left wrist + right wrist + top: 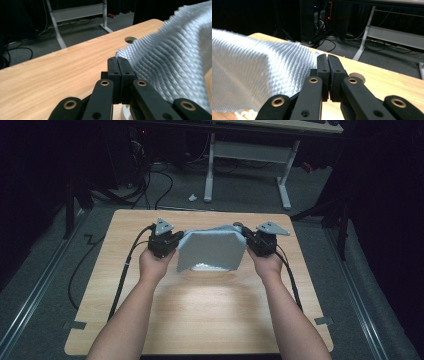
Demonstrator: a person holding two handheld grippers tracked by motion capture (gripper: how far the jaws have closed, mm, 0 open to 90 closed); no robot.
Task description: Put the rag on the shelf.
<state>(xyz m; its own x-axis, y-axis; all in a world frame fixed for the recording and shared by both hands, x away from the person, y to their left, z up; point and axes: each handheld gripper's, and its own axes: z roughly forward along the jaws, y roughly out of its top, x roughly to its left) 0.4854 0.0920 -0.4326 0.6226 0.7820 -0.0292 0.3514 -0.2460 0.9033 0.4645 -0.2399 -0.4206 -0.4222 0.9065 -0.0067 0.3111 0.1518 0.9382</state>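
A pale blue-grey waffle-weave cloth (212, 250) hangs stretched between my two grippers over the far half of a wooden table (210, 315). Its lower edge reaches the tabletop. My left gripper (177, 241) is shut on the cloth's upper left corner. In the left gripper view the jaws (117, 60) are pressed together and the cloth (170, 55) spreads off to the right. My right gripper (247, 241) is shut on the upper right corner. In the right gripper view its jaws (327, 58) meet beside the cloth (262, 72), which spreads to the left.
A round cable hole (238, 225) sits near the table's far edge, just behind the cloth. Beyond the table stand a white desk frame (210, 170) and cables (150, 185) on the grey floor. Metal rails (30, 305) run along the floor on both sides.
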